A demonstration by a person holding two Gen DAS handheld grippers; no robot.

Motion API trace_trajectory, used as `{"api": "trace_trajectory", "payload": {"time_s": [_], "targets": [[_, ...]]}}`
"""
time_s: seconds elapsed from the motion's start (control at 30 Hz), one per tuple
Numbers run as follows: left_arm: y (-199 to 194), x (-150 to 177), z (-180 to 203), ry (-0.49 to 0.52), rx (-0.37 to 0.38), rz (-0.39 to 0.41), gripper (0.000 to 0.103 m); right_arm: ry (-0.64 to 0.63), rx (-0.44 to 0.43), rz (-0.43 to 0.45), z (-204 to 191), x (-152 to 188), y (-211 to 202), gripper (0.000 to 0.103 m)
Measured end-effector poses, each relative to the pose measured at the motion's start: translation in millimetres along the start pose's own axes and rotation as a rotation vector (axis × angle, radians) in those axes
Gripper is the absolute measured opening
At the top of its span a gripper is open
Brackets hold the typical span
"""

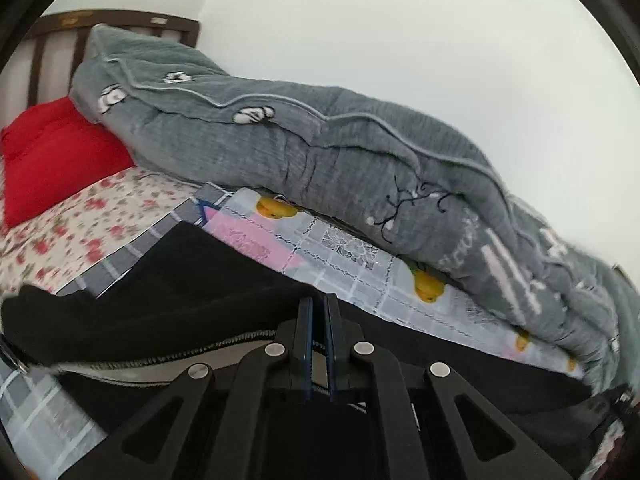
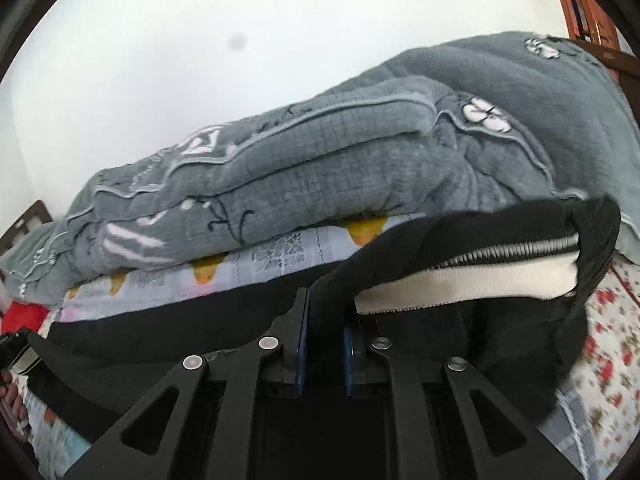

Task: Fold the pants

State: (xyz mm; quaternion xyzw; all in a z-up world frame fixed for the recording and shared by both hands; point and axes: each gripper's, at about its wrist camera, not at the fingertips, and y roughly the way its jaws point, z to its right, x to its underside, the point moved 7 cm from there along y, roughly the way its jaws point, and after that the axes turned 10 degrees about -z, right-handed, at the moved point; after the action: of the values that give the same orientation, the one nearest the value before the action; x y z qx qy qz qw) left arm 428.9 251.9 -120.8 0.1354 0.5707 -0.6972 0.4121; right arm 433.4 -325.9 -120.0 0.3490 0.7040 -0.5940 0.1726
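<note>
Two grippers hold one pair of black pants (image 1: 168, 304) raised a little over a bed (image 1: 80, 232) with a flowered sheet. A bulky grey quilt (image 1: 320, 152) is heaped along the bed's far edge against the white wall, so it closes off that side; the open room lies on the near part of the bed, where a pale patterned cover (image 1: 340, 248) with yellow ducks is spread under the pants. A red pillow (image 1: 56, 152) sits at the head end by the dark wooden headboard (image 1: 52, 36). The left gripper (image 1: 319, 304) is closed tight on a thin black edge of the pants, next to the zipper and the white lining. The right gripper (image 2: 326, 300) is closed on a thicker fold of the same cloth, its blue pads pressed against it; the waist gapes to its right, showing the white lining. Most of the pants' legs are hidden below the gripper frames, and the picture edges are blurred.
</note>
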Motion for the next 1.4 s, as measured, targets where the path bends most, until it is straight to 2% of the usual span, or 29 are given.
{"api": "trace_trajectory", "payload": {"time_s": [0.17,0.23,0.27,0.33,0.43,0.47,0.5,0.53,0.63,0.8,0.97,1.07,1.23,1.4], "targets": [[42,5,3,0.058,-0.054,-0.048,0.006,0.053,0.041,-0.040,3,-11,55,0.013],[50,11,1,0.057,-0.056,-0.062,0.010,0.095,0.035,-0.051,7,-9,75,0.015],[54,15,-2,0.056,-0.078,-0.067,0.014,0.107,0.030,-0.059,8,-6,82,0.020],[58,19,-7,0.059,-0.112,-0.066,0.039,0.113,0.004,-0.070,8,-1,90,0.032],[53,23,-12,0.048,-0.135,-0.048,0.054,0.071,-0.017,-0.062,2,3,82,0.037],[48,23,-11,0.049,-0.134,-0.039,0.056,0.054,-0.018,-0.049,0,4,74,0.043],[41,24,-11,0.054,-0.136,-0.026,0.063,0.044,-0.012,-0.041,-2,5,68,0.047],[35,25,-11,0.061,-0.141,-0.015,0.068,0.029,-0.007,-0.027,-5,8,59,0.048],[14,40,-10,0.091,-0.150,-0.014,0.068,-0.033,0.025,-0.015,-11,27,31,0.050],[-22,86,-21,0.058,-0.080,-0.112,0.069,-0.091,0.070,-0.083,-3,78,-1,0.051],[-47,149,-37,-0.019,-0.009,-0.210,0.072,-0.077,0.128,-0.122,42,131,-35,0.060],[-64,172,-43,-0.041,0.025,-0.221,0.072,-0.031,0.127,-0.182,68,155,-42,0.060],[-68,178,-43,-0.040,0.028,-0.267,0.073,0.013,0.083,-0.195,77,161,-54,0.060],[-49,165,-37,-0.112,0.124,-0.292,0.073,0.067,0.018,-0.213,75,153,-43,0.060]]}}
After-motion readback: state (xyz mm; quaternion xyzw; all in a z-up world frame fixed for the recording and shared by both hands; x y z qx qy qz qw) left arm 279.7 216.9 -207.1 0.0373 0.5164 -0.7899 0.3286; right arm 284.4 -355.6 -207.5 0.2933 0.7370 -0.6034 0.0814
